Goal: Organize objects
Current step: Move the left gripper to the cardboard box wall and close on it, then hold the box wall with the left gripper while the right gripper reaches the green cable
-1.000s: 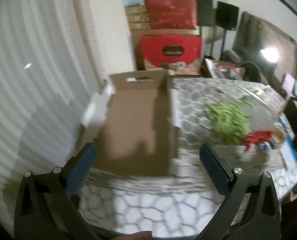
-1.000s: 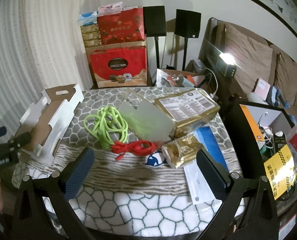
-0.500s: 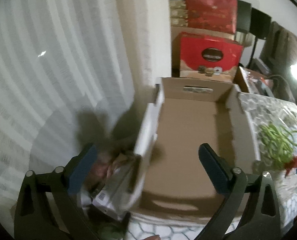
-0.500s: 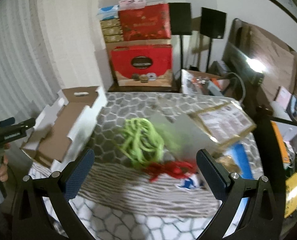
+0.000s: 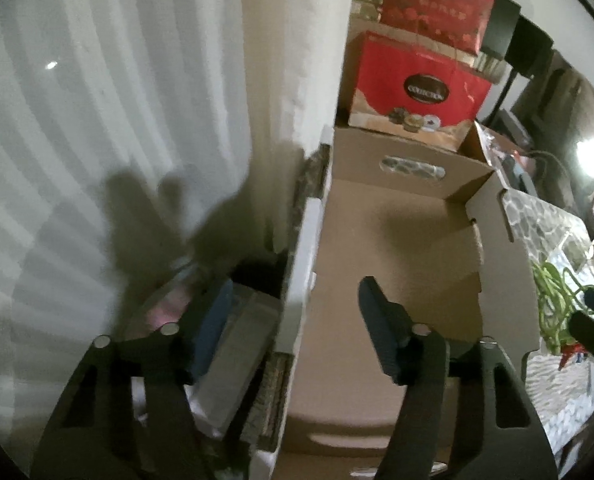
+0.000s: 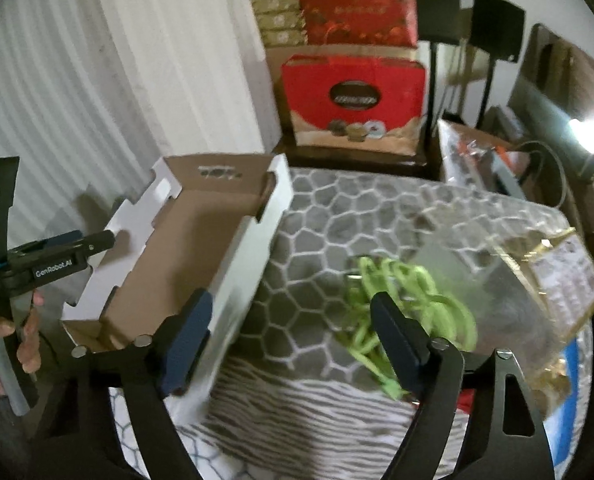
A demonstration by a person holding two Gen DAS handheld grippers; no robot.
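Observation:
An open cardboard box (image 5: pixel 397 264) (image 6: pixel 185 248), brown inside and white outside, sits at the left end of the table. My left gripper (image 5: pixel 295 332) straddles the box's left wall (image 5: pixel 303 264), one finger outside and one inside. Its jaws are closing and the pads stand clear of the wall. My right gripper (image 6: pixel 293 340) straddles the box's right wall (image 6: pixel 253 256) near the front corner. It is closing too, with no pad pressing. A coiled green cable (image 6: pixel 409 300) (image 5: pixel 553 300) lies on the table just right of the box.
The table wears a honeycomb-pattern cloth (image 6: pixel 337 208). A gold packet (image 6: pixel 565 268) and a clear plastic bag lie at the right. Red gift boxes (image 6: pixel 353 100) and black speakers (image 6: pixel 493 28) stand behind. A white curtain (image 5: pixel 97 120) hangs left; bags (image 5: pixel 233 360) sit below the box.
Both grippers have swung left from over the table to the box. Each now has a box wall between its fingers, and both pairs of jaws have narrowed.

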